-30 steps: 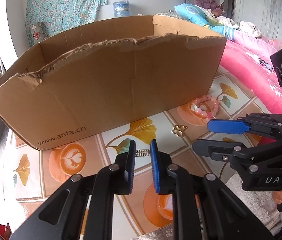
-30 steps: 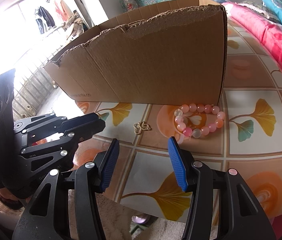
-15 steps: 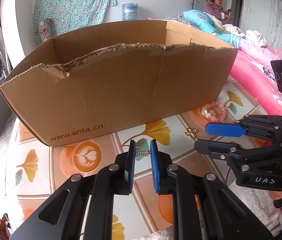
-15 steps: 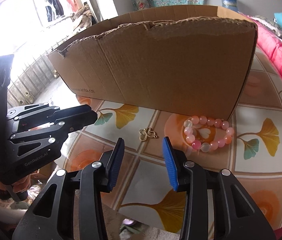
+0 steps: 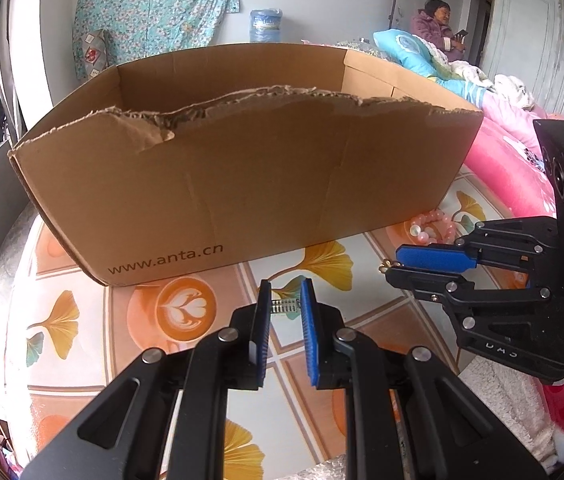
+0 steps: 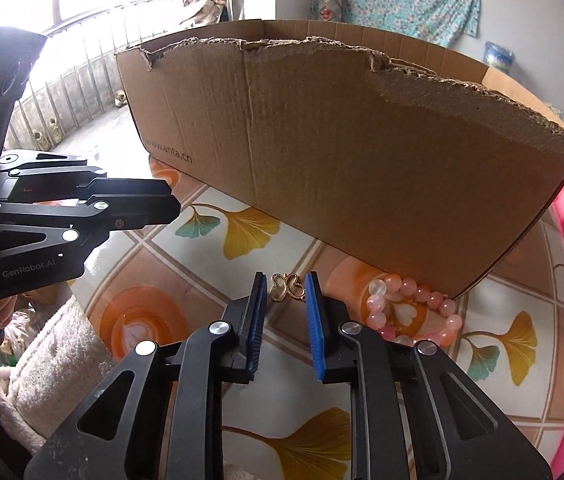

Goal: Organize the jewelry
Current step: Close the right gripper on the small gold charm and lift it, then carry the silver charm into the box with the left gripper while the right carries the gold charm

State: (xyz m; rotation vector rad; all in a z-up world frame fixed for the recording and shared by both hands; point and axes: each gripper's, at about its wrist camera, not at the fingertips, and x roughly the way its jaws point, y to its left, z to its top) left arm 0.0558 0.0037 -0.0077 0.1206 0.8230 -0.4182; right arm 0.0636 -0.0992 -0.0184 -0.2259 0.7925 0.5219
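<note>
ok so I'm holding my right gripper [image 6: 285,284] with jaws slightly apart around the gold pendant [image 6: 288,286] lying on the counter [image 6: 394,364], left gripper [image 5: 284,294] gripping a little spring [image 5: 284,306]

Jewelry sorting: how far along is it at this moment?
Nothing visibly stored yet; the cardboard box interior is hidden. In hand: the left tongs grip a small silver spring-like piece, and the right tongs straddle the gold butterfly charm, not yet closed. Left: the pink bead bracelet lies on the table beside the box.
</note>
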